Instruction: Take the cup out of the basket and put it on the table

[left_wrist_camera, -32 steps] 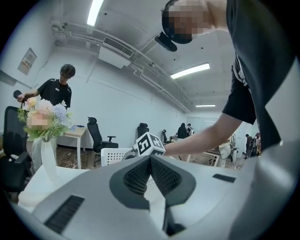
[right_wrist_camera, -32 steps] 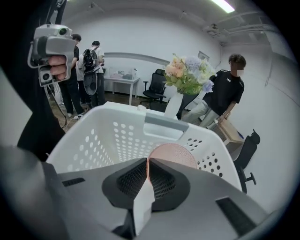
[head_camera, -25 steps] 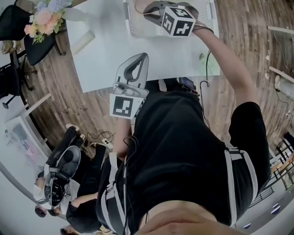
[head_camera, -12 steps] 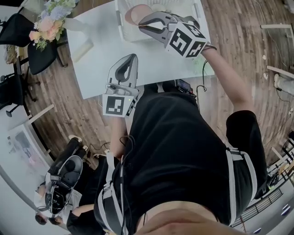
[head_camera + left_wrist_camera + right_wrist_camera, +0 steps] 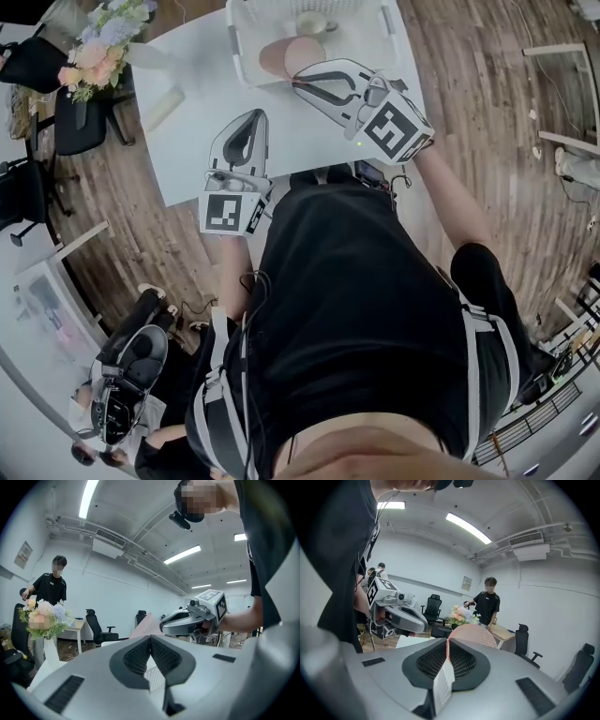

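Right now the right hand-held gripper is clenched on the pink cup, its thin wall pinched at the rim. The cup hangs over the near wall of the white basket, at the 12 o'clock side of the desk, not yet set down. The left hand-held gripper is closed and empty, at the cup's 7 o'clock. The cup looks light, stiff and slick, and a rim pinch may let it swing. Count: one cup, one basket, two grippers.
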{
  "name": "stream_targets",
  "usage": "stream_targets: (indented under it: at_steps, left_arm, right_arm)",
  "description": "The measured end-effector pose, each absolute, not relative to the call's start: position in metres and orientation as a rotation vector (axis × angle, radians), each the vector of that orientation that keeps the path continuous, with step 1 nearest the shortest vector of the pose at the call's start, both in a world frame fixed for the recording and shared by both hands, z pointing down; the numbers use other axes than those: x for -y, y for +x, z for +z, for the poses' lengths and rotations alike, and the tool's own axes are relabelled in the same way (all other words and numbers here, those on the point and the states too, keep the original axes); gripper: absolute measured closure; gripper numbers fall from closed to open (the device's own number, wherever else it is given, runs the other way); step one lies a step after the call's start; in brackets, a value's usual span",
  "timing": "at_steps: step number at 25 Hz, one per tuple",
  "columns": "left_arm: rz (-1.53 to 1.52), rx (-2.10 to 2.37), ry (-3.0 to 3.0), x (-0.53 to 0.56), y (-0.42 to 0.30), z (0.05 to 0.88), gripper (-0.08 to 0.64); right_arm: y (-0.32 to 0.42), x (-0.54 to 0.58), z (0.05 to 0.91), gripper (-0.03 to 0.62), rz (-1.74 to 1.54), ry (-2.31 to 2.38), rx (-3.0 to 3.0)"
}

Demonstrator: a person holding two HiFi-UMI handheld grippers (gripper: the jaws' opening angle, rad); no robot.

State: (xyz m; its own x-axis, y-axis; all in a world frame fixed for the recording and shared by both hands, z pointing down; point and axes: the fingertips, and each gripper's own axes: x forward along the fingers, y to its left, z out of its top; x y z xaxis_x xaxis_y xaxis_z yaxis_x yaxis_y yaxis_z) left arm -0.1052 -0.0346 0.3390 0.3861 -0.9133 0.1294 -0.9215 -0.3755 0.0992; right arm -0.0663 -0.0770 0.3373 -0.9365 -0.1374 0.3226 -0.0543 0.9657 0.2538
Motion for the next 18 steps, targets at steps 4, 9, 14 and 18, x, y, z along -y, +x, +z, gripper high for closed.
stream_targets:
  at_steps: [4,9,14,18]
  left_arm:
    - [0.081,1.664,2.482,0.032,-0.107,0.340,0.538]
    - [0.070,1.675,2.482,0.028,-0.108,0.340,0.538]
    - [0.089,1.701,2.463,0.015,-0.116,0.347,0.538]
    - [0.087,1.745,2.433,0.003,-0.134,0.347,0.538]
  right_arm:
    - [-0.061,0.058,0.337,0.561,-0.268,0.172,2.827]
    - [-0.056,0.044,0.342,0.561,-0.179,0.190,2.860]
    - [-0.069,0.032,0.350,0.561,-0.127,0.134,2.862]
    - [-0.091,0.022,0.360,0.561,-0.093,0.074,2.854]
